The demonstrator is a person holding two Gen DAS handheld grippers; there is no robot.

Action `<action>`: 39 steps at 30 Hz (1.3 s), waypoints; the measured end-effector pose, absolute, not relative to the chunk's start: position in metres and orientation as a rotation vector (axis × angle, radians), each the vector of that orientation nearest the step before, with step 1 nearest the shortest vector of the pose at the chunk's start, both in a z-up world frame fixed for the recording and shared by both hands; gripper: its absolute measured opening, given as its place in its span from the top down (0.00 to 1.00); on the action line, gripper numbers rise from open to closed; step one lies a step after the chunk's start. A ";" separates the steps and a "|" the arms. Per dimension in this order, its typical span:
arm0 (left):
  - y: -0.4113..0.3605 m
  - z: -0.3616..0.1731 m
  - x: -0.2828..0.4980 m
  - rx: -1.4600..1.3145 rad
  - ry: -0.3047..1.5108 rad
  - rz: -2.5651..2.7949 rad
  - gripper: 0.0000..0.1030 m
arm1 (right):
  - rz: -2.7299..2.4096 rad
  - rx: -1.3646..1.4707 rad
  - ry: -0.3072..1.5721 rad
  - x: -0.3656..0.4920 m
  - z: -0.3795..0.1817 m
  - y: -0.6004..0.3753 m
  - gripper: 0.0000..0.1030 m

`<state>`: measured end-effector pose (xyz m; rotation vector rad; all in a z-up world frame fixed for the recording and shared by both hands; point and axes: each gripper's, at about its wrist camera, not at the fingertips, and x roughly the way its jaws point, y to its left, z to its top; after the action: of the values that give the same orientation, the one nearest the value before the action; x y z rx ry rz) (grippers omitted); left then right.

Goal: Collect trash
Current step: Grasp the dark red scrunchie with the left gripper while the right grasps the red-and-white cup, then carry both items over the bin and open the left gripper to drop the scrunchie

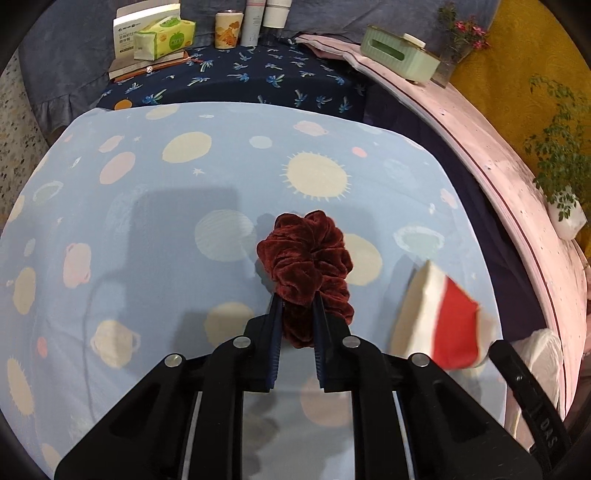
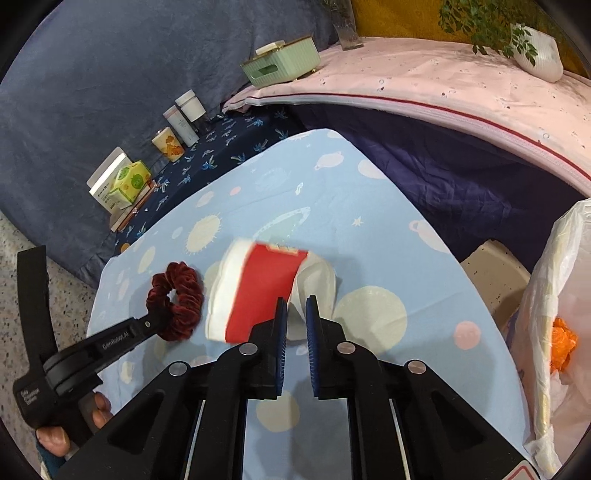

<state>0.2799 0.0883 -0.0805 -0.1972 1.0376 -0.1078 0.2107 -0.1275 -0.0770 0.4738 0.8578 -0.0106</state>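
Note:
A dark red velvet scrunchie [image 1: 306,251] lies on the light blue planet-print cloth [image 1: 147,258]. My left gripper [image 1: 298,299] is shut on its near side. In the right wrist view the same scrunchie [image 2: 177,295] sits at the tip of the left gripper [image 2: 159,317], which a person's hand [image 2: 55,435] holds. To its right is a squashed red and white paper cup [image 2: 266,288], blurred and tilted. My right gripper [image 2: 295,302] is shut on its thin wall near the white rim. The cup [image 1: 450,321] also shows at the right of the left wrist view.
A white plastic bag [image 2: 561,314] with something orange inside stands at the right. At the back are a tissue pack [image 1: 166,38], a printed cup [image 1: 228,29] and bottles [image 1: 255,20]. A green box [image 1: 399,55] and a potted plant [image 2: 535,51] sit on the pink ledge [image 2: 443,85].

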 end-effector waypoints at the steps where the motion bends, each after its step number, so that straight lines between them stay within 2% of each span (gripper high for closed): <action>1: 0.086 -0.078 0.275 -0.196 1.034 -0.115 0.86 | -0.012 0.472 0.850 0.208 -0.074 -0.129 0.99; 12: 0.058 -0.046 0.231 -0.176 0.991 -0.170 0.86 | -0.009 0.472 0.807 0.170 -0.044 -0.146 0.98; 14: 0.057 -0.044 0.225 -0.177 0.987 -0.171 0.86 | -0.009 0.470 0.819 0.170 -0.044 -0.146 0.86; 16: 0.057 -0.044 0.223 -0.178 0.989 -0.172 0.86 | 0.000 0.468 0.830 0.174 -0.046 -0.144 0.79; 23: 0.063 -0.050 0.225 -0.175 1.006 -0.162 0.86 | 0.032 0.475 0.896 0.209 -0.068 -0.131 0.73; 27: 0.066 -0.056 0.227 -0.170 1.017 -0.159 0.86 | 0.036 0.470 0.927 0.224 -0.082 -0.123 0.73; 29: 0.066 -0.058 0.227 -0.168 1.020 -0.157 0.86 | 0.039 0.459 0.946 0.226 -0.090 -0.119 0.80; 31: 0.066 -0.058 0.227 -0.166 1.021 -0.158 0.86 | 0.037 0.453 0.940 0.224 -0.092 -0.119 0.83; 39: 0.052 -0.044 0.215 -0.154 0.997 -0.181 0.86 | 0.015 0.461 0.866 0.200 -0.070 -0.134 0.85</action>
<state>0.2151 0.0520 -0.0444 -0.1536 0.9969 -0.1814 0.1996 -0.1344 -0.0695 0.4606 0.8663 0.0148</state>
